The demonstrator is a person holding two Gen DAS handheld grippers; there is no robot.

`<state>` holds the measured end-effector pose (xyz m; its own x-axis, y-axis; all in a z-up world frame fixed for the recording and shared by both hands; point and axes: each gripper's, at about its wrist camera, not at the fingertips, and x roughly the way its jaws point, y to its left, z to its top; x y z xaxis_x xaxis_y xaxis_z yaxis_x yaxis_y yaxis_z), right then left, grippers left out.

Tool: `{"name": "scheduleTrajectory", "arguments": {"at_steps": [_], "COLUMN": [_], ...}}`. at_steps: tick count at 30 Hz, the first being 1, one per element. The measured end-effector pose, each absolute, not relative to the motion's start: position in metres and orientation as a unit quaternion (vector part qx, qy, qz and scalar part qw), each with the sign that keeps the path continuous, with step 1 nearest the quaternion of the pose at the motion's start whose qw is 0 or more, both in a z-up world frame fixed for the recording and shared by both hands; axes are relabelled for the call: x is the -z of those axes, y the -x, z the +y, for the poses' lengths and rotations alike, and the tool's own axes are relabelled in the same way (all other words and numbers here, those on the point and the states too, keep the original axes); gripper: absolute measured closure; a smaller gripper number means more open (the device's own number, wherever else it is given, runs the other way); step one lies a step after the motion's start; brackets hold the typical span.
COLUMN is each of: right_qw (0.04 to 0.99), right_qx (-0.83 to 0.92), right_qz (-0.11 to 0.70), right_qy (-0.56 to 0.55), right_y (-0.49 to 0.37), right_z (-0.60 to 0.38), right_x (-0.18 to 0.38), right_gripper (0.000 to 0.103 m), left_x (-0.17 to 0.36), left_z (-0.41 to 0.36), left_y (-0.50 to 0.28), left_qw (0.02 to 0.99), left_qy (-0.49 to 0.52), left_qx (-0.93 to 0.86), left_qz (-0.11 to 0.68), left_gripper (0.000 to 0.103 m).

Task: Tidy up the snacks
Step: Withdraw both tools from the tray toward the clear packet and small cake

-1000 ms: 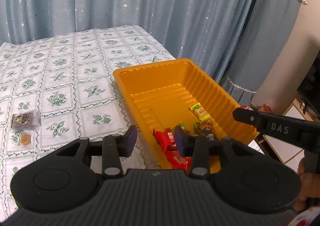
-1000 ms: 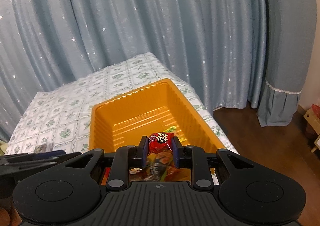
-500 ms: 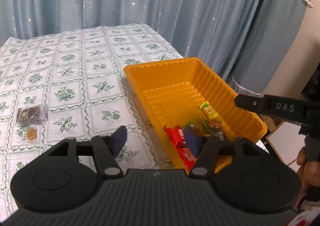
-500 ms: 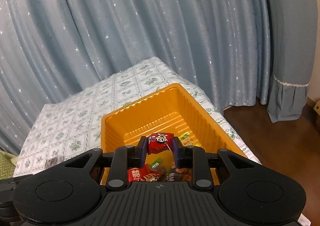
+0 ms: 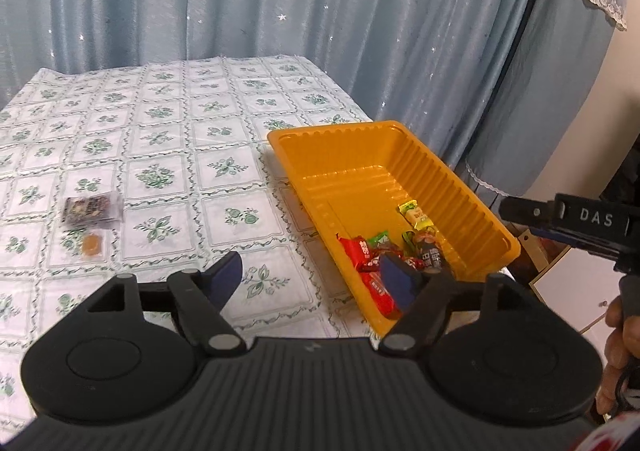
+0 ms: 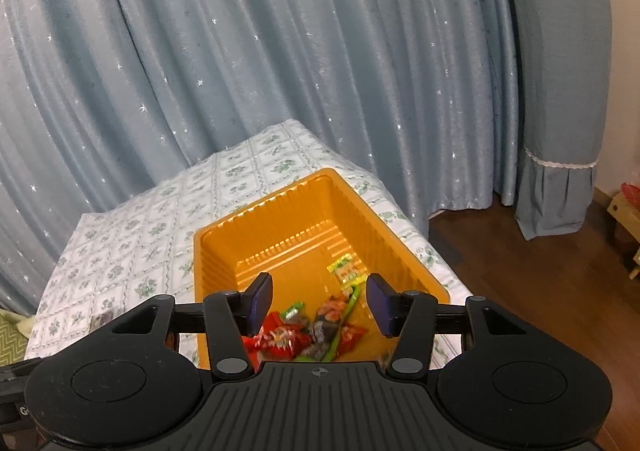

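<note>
Evidently the right gripper (image 6: 318, 303), which half a second ago pinched a red snack packet above the orange tray (image 6: 224, 247), now stands with fingers wide and empty; the packet has dropped among the snacks (image 6: 308, 331) heaped at the tray's near end, so that deposit appears complete. The left gripper (image 5: 310, 275) has also spread wide, holding nothing, poised just left of the tray. Inside the tray: red, green and dark wrappers, plus a yellow-green one slightly farther in. Well left of the tray, a dark packet (image 5: 92, 207) and a small orange sweet (image 5: 92, 244), slightly blurred, await collection on the tablecloth (image 5: 180, 123).
</note>
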<state>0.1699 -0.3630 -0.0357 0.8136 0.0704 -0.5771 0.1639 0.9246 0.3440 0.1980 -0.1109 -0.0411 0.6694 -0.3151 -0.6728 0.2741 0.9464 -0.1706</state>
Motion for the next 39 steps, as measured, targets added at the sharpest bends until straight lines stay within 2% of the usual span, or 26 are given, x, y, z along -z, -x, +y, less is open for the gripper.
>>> {"name": "scheduleTrajectory", "arguments": {"at_steps": [19,39], "right_qw": [0.930,0.936], "right_qx": [0.010,-0.028], "right_qz": [0.324,0.322], "right_qy": [-0.171,-0.142], "right_y": [-0.084,-0.061], "right_z": [-0.302,-0.249], "right_x": [0.012,0.002], "right_gripper": [0.042,0.039], "left_x": [-0.005,-0.022], "left_z": [-0.066,-0.024], "left_y": [-0.111,-0.072], "left_qw": [0.929,0.940], "left_qy": [0.037,0.042], "left_qx": [0.140,0.112], "left_qz": [0.340,0.321], "left_gripper": [0.016,0.014]}}
